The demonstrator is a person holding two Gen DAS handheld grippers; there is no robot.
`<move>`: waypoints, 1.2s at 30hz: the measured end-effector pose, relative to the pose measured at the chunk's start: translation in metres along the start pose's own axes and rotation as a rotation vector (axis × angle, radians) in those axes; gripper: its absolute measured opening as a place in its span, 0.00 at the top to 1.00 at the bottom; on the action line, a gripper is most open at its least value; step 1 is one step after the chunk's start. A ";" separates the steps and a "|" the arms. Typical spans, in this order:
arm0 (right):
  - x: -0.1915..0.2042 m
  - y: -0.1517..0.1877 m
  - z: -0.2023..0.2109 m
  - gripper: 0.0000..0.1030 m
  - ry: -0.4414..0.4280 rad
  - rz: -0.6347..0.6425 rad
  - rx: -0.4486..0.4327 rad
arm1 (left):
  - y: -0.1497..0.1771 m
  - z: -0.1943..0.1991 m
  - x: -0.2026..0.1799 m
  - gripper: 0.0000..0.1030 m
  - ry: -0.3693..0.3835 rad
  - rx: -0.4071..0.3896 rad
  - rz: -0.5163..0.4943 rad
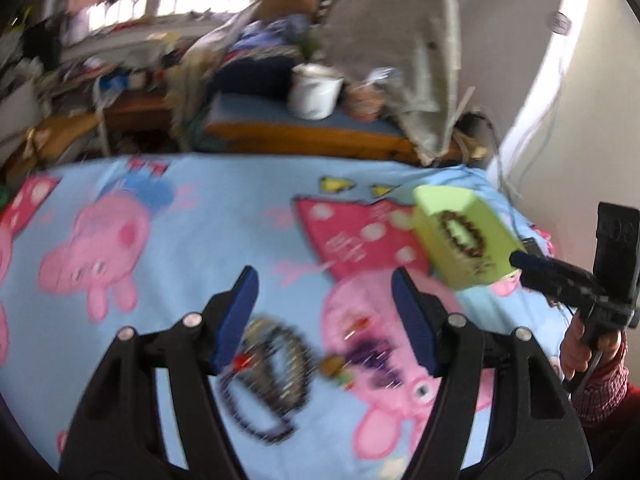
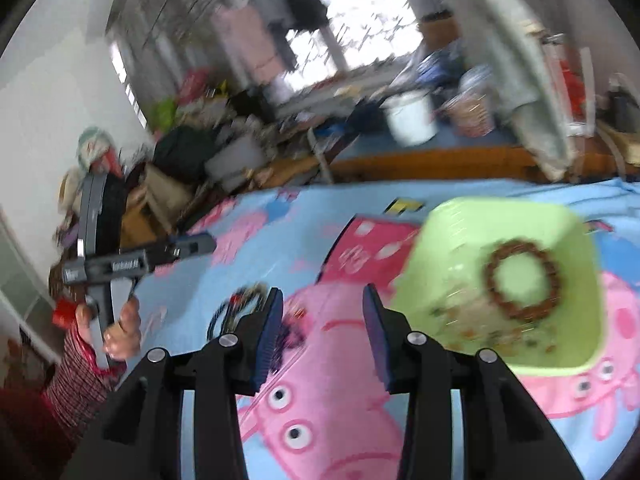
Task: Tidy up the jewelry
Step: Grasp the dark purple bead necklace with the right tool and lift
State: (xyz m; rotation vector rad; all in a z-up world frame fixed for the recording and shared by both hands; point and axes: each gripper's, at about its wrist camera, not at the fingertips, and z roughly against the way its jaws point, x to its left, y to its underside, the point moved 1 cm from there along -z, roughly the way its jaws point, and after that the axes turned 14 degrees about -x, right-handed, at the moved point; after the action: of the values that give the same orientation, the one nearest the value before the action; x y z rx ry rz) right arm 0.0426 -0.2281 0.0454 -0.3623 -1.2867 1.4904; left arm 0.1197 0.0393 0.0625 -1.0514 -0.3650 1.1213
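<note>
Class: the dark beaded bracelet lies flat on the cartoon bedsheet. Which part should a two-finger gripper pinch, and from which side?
Pinch one arc of the dark beaded bracelet, probably from above: it lies flat as an open loop on the bedsheet, so one finger can drop inside the ring and the other outside. Blur hides any clasp.

Printed cloth bedsheet (image 2: 360, 420), smooth matt plastic tray (image 2: 452, 248) – beaded bracelet (image 2: 522, 280), wood bench (image 1: 312, 134)
</note>
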 end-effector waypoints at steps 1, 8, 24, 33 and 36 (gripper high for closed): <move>0.005 0.006 -0.010 0.92 -0.008 0.003 0.030 | 0.006 0.002 0.008 0.40 -0.010 0.006 0.014; 0.029 0.046 -0.068 1.00 -0.021 0.026 0.195 | 0.041 0.003 0.041 0.49 -0.017 0.042 0.090; 0.028 0.063 -0.037 1.00 -0.037 0.003 0.195 | 0.088 -0.001 0.027 0.85 -0.020 0.161 -0.005; -0.021 0.075 0.061 1.00 0.124 -0.104 0.075 | 0.078 0.034 0.002 0.85 0.016 0.091 -0.053; -0.038 0.081 0.090 1.00 0.199 -0.135 0.035 | 0.071 0.032 -0.031 0.79 0.093 0.075 -0.116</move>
State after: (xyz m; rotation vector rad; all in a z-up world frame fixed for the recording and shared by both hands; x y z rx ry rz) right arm -0.0547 -0.2923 -0.0049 -0.3832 -1.1044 1.3260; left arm 0.0440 0.0318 0.0276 -0.9998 -0.3033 0.9718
